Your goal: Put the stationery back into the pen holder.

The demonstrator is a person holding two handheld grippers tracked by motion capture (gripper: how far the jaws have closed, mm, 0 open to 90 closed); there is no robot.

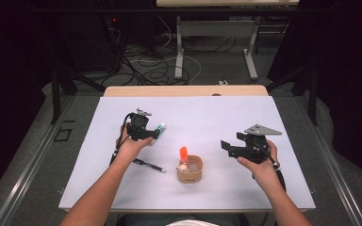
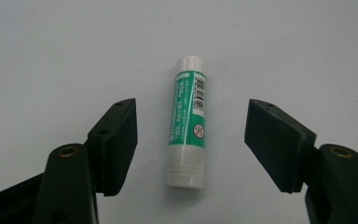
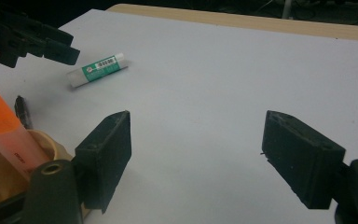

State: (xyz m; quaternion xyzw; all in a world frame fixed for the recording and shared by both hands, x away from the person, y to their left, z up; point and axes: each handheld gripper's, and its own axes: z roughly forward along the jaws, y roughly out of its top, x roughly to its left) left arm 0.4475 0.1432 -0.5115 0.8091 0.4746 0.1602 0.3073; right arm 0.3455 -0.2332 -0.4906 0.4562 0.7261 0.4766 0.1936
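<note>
Two forearms come in from the bottom of the high view, each hand holding a gripper over a white worktop (image 1: 264, 188). Left gripper (image 1: 156, 135) is at the left-centre of the worktop, w/ its jaws wide apart and nothing between the pads; in the left gripper view a glue stick (image 2: 187, 121) lies flat on the worktop between the two jaws, not touching either of them, its white cap end pointing away from the camera and its ridged white base toward it. It has a green label w/ a barcode. In the high view the glue stick (image 1: 160, 127) shows just beyond the left gripper. Right gripper (image 1: 225, 146) is at the right side, a grey three-cornered plate on top, jaws also wide apart and holding nothing; in the right gripper view only bare worktop is between them. Near the front centre stands a small round tan holder (image 1: 190, 170) w/ an orange highlighter (image 1: 183, 154) sticking up out of it and a small white object inside, too small to identify. A black pen (image 1: 149, 165) lies flat on the worktop between the left forearm and the holder, apart from both. Beyond the worktop the floor has many cables and the legs of another table.
</note>
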